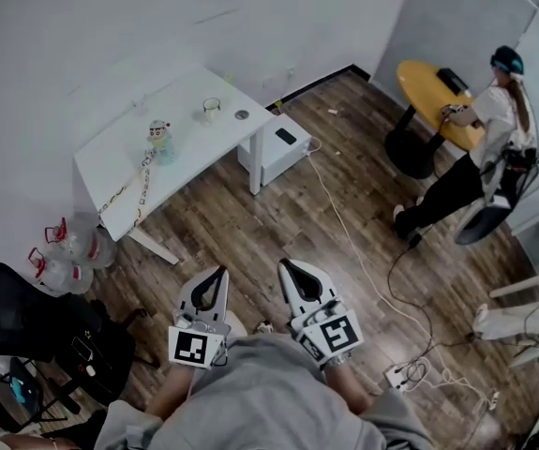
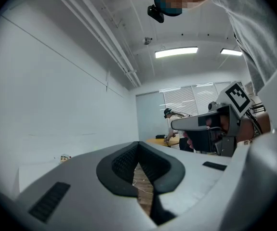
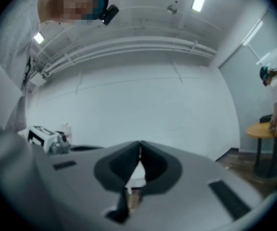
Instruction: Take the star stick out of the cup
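Across the room stands a white table (image 1: 119, 157). On it is a small cup with a cartoon-headed stick (image 1: 160, 141), a clear glass cup (image 1: 212, 109) and a small round disc (image 1: 242, 114). I cannot make out a star from here. The cartoon head also shows small in the left gripper view (image 2: 64, 158). My left gripper (image 1: 220, 272) and right gripper (image 1: 284, 265) are held close to my body over the wood floor, well short of the table. Both are shut with nothing between the jaws, which meet at the tips in each gripper view (image 2: 138, 143) (image 3: 139, 143).
A beaded strip (image 1: 140, 184) hangs off the table's front edge. A white cabinet (image 1: 276, 146) sits under its right end. Water bottles (image 1: 72, 249) and a black chair (image 1: 21, 324) stand at left. A cable (image 1: 349, 242) runs to a power strip (image 1: 402, 375). A person (image 1: 486, 148) works at a yellow round table (image 1: 426, 87).
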The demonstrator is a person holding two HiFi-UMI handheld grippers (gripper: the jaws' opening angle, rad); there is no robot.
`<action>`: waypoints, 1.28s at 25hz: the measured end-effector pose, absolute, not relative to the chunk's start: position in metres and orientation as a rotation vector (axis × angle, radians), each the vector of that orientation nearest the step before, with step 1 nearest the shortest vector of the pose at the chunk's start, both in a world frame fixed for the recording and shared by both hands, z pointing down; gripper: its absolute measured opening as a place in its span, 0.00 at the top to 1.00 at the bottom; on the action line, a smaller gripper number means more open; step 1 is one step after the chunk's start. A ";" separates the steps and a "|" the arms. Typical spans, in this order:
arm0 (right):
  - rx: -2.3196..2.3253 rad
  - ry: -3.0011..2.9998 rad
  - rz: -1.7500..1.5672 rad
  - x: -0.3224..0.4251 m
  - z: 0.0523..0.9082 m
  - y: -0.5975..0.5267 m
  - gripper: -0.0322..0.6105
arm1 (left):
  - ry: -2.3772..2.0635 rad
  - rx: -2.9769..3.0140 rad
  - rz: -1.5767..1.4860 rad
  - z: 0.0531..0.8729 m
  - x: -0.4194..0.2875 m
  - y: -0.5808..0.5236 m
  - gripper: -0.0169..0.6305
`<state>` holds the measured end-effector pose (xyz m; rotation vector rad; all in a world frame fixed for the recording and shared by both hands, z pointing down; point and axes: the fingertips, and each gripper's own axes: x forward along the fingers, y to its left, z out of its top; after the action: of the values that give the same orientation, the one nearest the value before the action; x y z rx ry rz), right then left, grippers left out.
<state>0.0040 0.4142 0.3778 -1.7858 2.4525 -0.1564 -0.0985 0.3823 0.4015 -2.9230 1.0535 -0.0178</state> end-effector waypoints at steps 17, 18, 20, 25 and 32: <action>-1.854 2.425 -0.162 0.037 0.388 0.371 0.89 | 0.962 -2.988 -0.008 0.412 -0.051 0.334 0.92; -1.858 2.425 -0.165 0.040 0.389 0.367 0.89 | 0.953 -2.991 -0.010 0.413 -0.048 0.328 0.92; -1.859 2.421 -0.176 0.045 0.391 0.358 0.89 | 0.934 -3.000 -0.012 0.415 -0.042 0.317 0.92; -1.868 2.398 -0.215 0.059 0.398 0.327 0.89 | 0.882 -3.026 -0.031 0.420 -0.025 0.286 0.92; -1.883 2.410 -0.235 0.067 0.399 0.267 0.89 | 0.850 -3.037 -0.031 0.415 -0.011 0.225 0.92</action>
<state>0.0667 0.2673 0.3987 -1.8830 2.4098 -0.2345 -0.0106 0.2253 0.4153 -3.0375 0.8497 -0.0315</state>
